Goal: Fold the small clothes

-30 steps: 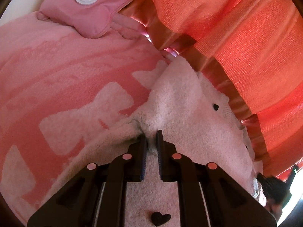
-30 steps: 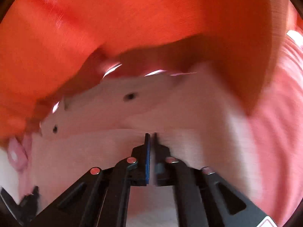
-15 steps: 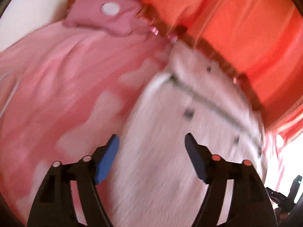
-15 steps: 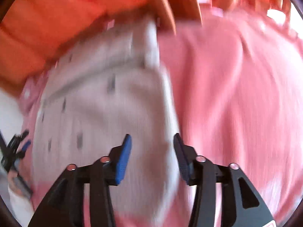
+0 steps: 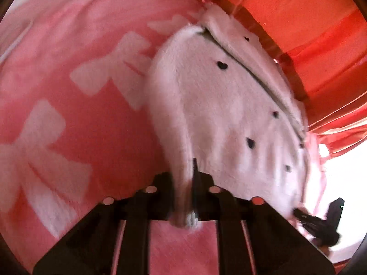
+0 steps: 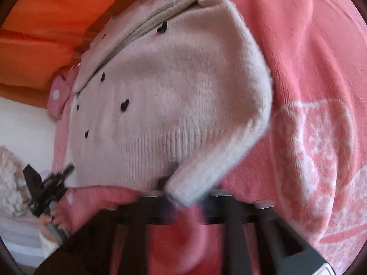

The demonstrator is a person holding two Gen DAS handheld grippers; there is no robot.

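Observation:
A small cream fuzzy sweater with black hearts [image 5: 220,105] lies folded over on a pink blanket with white bows [image 5: 68,91]. My left gripper [image 5: 185,178] is shut on the sweater's near left corner, with cloth bunched between the fingers. In the right wrist view the sweater [image 6: 174,87] fills the middle. My right gripper [image 6: 185,197] has the sweater's near right corner over its fingertips, which are blurred and hidden by cloth. The right gripper also shows at the lower right of the left wrist view [image 5: 321,220], and the left gripper at the lower left of the right wrist view [image 6: 43,190].
Orange-red curtain fabric [image 5: 309,23] hangs along the far edge behind the sweater. A pink pouch with a white button [image 6: 57,96] lies at the far corner of the blanket. A fluffy cream item [image 6: 9,178] sits by the white surface at the left.
Both grippers opened half a second ago, pulled back to the sweater's near corners, and the left has closed on its corner. The sweater now lies folded in half.

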